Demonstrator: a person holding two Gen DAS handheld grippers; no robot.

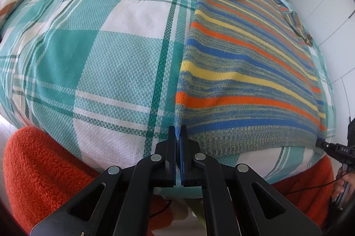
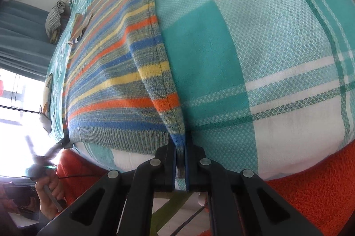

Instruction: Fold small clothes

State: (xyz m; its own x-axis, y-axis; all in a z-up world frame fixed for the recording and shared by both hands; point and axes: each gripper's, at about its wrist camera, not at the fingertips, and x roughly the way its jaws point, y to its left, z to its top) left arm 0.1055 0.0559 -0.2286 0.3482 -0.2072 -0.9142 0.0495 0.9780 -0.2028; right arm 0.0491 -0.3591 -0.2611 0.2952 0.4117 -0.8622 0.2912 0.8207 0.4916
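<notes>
Now the striped sweater (image 1: pixel 250 72) is spread flat on the bed (image 1: pixel 93 54), its ribbed hem at the bed's near edge. Each hem corner is pinched: the left gripper (image 1: pixel 178 134) has its jaws closed on one, the right gripper (image 2: pixel 180 143) on the other. The fold appears only begun. Next, both corners would likely need lifting together and carrying toward the collar, kept level.
</notes>
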